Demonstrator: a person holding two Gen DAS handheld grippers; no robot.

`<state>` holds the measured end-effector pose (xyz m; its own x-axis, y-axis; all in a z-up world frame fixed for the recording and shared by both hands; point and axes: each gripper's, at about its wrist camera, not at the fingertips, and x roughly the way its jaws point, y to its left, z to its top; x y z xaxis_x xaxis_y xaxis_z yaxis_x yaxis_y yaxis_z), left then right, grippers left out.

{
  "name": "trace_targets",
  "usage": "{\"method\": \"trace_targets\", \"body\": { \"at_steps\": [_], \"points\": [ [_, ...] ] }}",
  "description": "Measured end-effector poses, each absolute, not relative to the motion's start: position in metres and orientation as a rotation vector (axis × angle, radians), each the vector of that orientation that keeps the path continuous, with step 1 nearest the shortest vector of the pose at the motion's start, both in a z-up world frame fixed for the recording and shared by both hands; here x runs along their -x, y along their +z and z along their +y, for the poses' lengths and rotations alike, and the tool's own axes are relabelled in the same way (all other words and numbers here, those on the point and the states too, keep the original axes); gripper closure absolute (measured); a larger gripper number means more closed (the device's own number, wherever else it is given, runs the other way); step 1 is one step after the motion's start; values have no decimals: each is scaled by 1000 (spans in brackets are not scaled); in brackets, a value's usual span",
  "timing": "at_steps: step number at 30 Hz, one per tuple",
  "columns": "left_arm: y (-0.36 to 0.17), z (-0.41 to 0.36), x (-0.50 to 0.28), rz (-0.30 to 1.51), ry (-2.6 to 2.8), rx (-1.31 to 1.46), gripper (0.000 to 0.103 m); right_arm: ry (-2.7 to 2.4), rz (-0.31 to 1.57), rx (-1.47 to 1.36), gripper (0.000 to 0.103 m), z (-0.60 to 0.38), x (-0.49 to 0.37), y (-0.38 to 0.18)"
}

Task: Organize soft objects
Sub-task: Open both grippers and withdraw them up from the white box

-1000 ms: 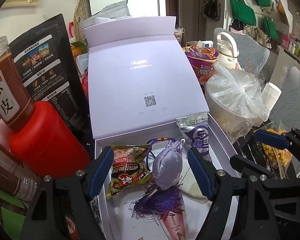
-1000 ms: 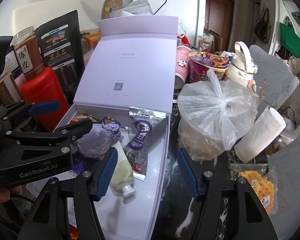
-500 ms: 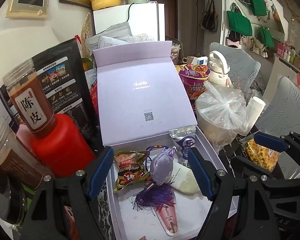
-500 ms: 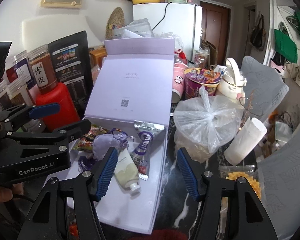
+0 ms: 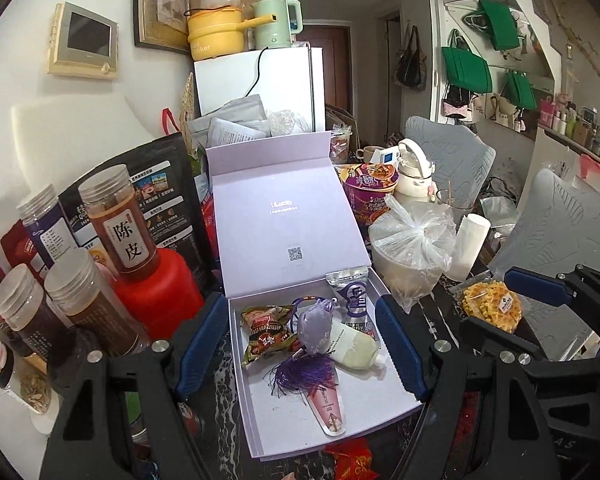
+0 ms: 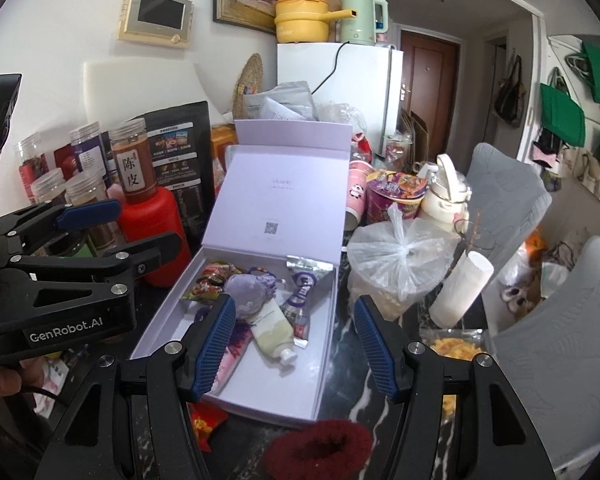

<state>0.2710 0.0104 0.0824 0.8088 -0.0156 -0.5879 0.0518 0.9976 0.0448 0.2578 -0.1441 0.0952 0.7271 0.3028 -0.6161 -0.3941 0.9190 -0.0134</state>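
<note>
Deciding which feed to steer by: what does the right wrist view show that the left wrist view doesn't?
Only the right wrist view shows the dark red fuzzy ring on the counter in front of the box, and the left gripper from the side, jaws open and empty.

Only the left wrist view shows the pink cone-shaped packet in full, and the waffle packet clearly.

Both show the open lavender box holding the purple tasselled sachet, the cream tube, the snack packet and the silver pouch.

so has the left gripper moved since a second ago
Yes. The left gripper has pulled back and up from the open lavender box, which looks smaller and now shows its front edge.
</note>
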Motion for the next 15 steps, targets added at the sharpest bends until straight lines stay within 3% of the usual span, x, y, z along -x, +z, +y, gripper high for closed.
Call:
{"method": "trace_targets", "body": {
  "at_steps": [8, 15],
  "points": [
    [99, 5, -232, 583, -23, -78, 27, 396, 596, 155, 37, -147, -216, 113],
    [102, 1, -205, 570, -23, -82, 12, 396, 568, 168, 33, -151, -184, 117]
  ]
}}
